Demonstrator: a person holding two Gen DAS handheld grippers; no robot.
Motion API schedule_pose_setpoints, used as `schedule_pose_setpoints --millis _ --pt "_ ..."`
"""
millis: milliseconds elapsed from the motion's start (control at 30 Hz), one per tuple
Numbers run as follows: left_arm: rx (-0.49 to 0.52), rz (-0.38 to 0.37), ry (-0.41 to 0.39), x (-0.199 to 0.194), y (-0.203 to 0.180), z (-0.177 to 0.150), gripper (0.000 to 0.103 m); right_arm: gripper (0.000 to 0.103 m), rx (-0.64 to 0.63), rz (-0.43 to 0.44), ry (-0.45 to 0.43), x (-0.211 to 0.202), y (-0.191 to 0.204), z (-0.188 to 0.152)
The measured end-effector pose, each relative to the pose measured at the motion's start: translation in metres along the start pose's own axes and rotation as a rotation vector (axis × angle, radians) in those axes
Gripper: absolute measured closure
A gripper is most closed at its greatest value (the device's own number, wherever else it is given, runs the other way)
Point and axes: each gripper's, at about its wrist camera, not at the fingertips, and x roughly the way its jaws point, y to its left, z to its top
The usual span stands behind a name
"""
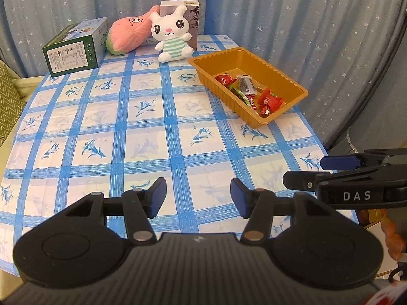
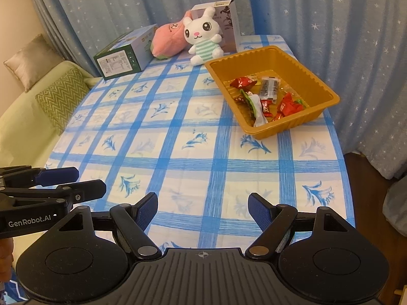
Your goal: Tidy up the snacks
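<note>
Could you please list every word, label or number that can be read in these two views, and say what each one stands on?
"DAS": on the side of the right gripper, seen from the left wrist view.
"GenRobot.AI": on the side of the left gripper, seen from the right wrist view.
Green box: printed label panel, too small to read.
Grey box behind the plush rabbit: lettering partly hidden and blurred.
Snack wrappers in the tray: print unreadable.
</note>
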Motion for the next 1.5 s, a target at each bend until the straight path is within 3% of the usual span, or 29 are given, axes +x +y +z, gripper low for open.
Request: schedule_pose_setpoints --millis 1500 --pt "0.002 -0.002 -0.002 0.0025 -0.0010 0.0028 0.050 0.025 0.001 0.000 0.003 0.0013 -0.0025 0.0023"
